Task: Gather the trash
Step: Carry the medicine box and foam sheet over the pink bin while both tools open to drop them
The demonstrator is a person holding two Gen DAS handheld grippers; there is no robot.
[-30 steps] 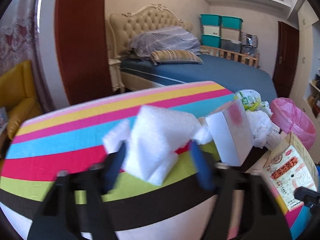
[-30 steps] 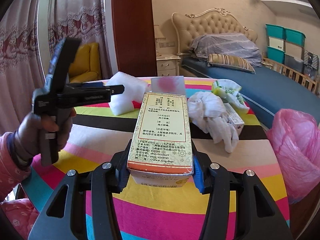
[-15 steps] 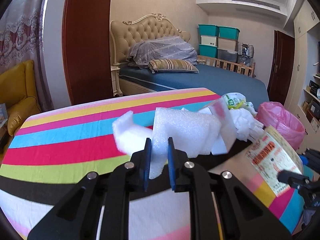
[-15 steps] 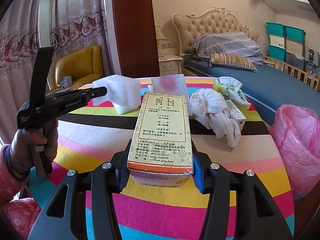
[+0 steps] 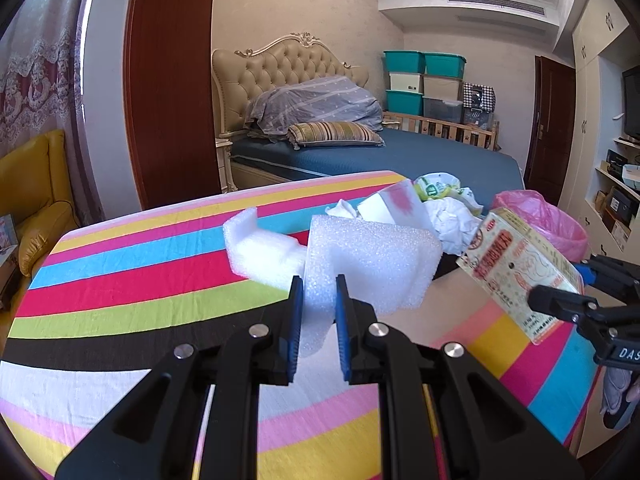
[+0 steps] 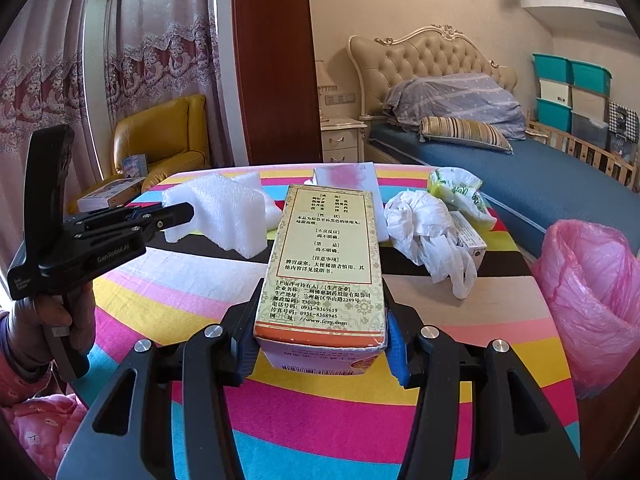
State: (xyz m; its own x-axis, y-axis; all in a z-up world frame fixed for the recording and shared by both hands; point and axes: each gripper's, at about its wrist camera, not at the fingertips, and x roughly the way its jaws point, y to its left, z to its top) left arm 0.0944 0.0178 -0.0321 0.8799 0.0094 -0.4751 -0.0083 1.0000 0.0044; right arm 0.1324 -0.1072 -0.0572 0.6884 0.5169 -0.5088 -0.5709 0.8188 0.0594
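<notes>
I've got the white foam packing piece (image 5: 368, 258) pinched in my left gripper (image 5: 317, 292), the blue pads (image 5: 297, 312) squeezing a thin flap of it down to almost nothing, and the bulk of the foam sticks out ahead of the fingers, lifted over the table. From the other side I see that same foam (image 6: 224, 212) held out at the tip of the gripper, with my left hand (image 6: 48, 320) wrapped around the handle below. Just behind it a second white foam scrap (image 5: 260, 252) lies on the striped cloth. My right gripper (image 6: 320, 344) is clamped on the tall yellow cardboard medicine box (image 6: 326, 260) printed with Chinese text, jaws pressing both long sides near its lower end, the box pointing away from me and raised above the cloth. In the left view that box (image 5: 516, 268) hangs at the right, tilted. Beyond the box, on the round table under the rainbow-striped tablecloth (image 6: 460, 320), sits a white box with a pink smudge (image 6: 346, 176), then a crumpled white plastic bag (image 6: 428, 232), a small white carton (image 6: 470, 236) beside it, and a green-and-white printed plastic bag (image 6: 456, 192) further back. Off the table's right edge stands a bin lined with a pink plastic bag (image 6: 592, 292), its mouth open. Behind it all are the bed with the blue cover (image 6: 540, 176) and the yellow armchair (image 6: 168, 140) by the curtains.
</notes>
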